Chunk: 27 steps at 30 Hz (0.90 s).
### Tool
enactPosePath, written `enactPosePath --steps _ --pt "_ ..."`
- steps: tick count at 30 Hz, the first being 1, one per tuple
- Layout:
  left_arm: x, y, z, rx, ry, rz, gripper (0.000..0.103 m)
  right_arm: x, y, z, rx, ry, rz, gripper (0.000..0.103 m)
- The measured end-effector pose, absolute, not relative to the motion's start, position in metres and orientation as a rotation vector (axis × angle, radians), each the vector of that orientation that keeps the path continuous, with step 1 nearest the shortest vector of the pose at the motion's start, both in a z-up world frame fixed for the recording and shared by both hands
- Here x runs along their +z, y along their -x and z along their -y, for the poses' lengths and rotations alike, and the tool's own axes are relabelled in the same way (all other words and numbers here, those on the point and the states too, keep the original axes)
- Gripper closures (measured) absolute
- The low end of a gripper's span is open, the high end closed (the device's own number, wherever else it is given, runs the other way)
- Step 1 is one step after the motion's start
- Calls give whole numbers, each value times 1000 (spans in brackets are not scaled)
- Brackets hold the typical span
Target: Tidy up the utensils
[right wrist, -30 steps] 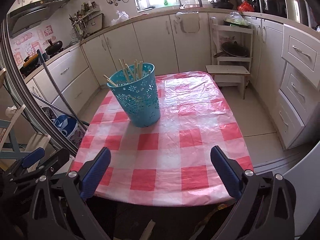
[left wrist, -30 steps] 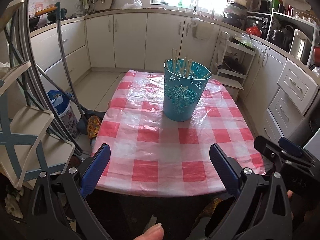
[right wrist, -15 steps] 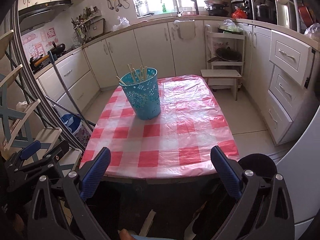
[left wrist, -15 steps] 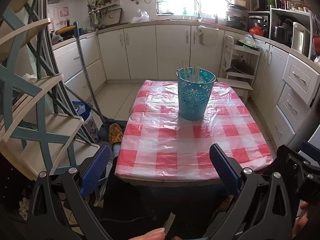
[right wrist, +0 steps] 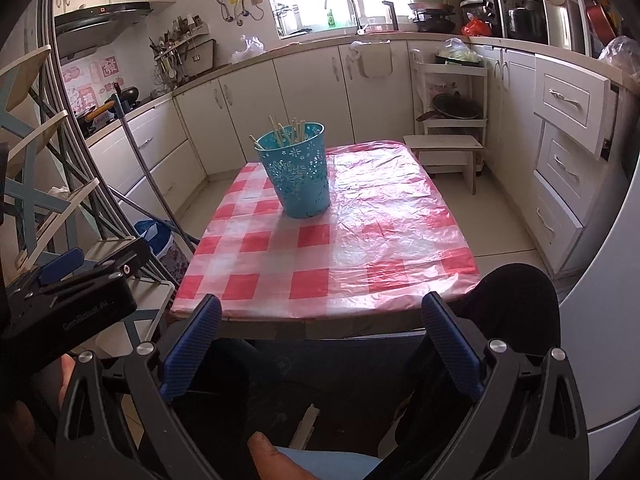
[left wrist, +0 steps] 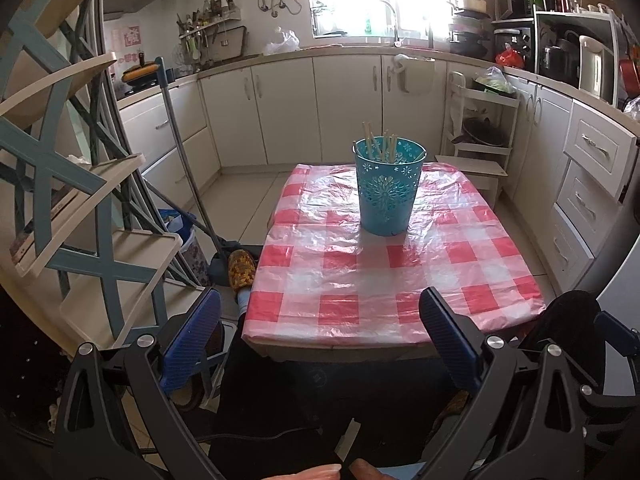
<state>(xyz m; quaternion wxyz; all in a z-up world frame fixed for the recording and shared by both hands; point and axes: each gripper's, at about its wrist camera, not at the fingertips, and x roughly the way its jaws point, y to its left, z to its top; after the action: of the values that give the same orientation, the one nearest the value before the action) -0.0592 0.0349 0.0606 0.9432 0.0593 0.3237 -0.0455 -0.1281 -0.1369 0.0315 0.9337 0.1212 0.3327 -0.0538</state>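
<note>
A teal perforated bucket [left wrist: 386,188] stands upright on the red-and-white checked table [left wrist: 348,280], with several pale wooden chopsticks [left wrist: 378,146] sticking out of its top. The same bucket [right wrist: 298,174] and chopsticks [right wrist: 286,130] show in the right wrist view. My left gripper [left wrist: 320,340] hangs open, well short of the table's near edge, nothing between its blue pads. My right gripper [right wrist: 320,340] is open too, held back from the table over a person's dark-clothed lap. The left gripper's body [right wrist: 68,300] appears at the left of the right wrist view.
A blue-and-cream folding shelf rack [left wrist: 80,184] stands left of the table, with a mop handle [left wrist: 180,152] leaning beside it. White cabinets [left wrist: 344,108] line the back and right walls. A low wooden step stool [right wrist: 444,152] sits beyond the table's far right corner.
Both grippers have pulled back and up from the table. The bucket now looks smaller and farther, and the table's whole near edge shows. Both stay open.
</note>
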Motion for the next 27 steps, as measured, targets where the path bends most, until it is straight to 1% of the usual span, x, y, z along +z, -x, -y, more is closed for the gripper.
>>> enactPosePath --steps 27 --pt "65 67 -37 -99 -113 -644 8 32 133 133 -106 -241 -674 7"
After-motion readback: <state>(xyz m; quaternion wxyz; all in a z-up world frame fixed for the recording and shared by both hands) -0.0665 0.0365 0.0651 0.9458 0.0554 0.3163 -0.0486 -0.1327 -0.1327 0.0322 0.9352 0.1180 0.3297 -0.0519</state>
